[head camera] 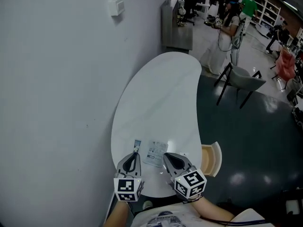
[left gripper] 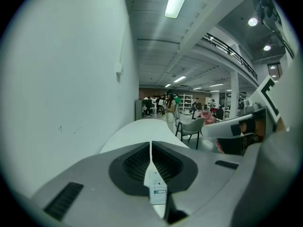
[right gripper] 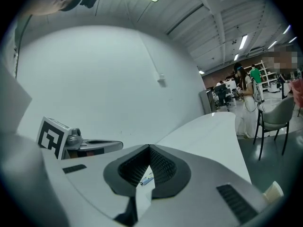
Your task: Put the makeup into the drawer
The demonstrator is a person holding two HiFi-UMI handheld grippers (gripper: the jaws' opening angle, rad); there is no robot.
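Both grippers shut & empty – makeup on the table.
We see the left gripper (head camera: 136, 151) & right gripper (head camera: 166, 156) low over the near end of the white table (head camera: 161, 93), jaws together on each, nothing clamped. A flat makeup packet (head camera: 155, 153) lies on the tabletop btw the two tips; a smaller sachet (head camera: 137, 144) lies just ahead of the left tip. The drawer (head camera: 211, 159) stands open at the table's right edge — near the right gripper, apart from both items.

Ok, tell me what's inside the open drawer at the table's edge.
Only bare light wood shows inside the drawer; nothing lies in the visible part. Its rear, under the table, is hidden.
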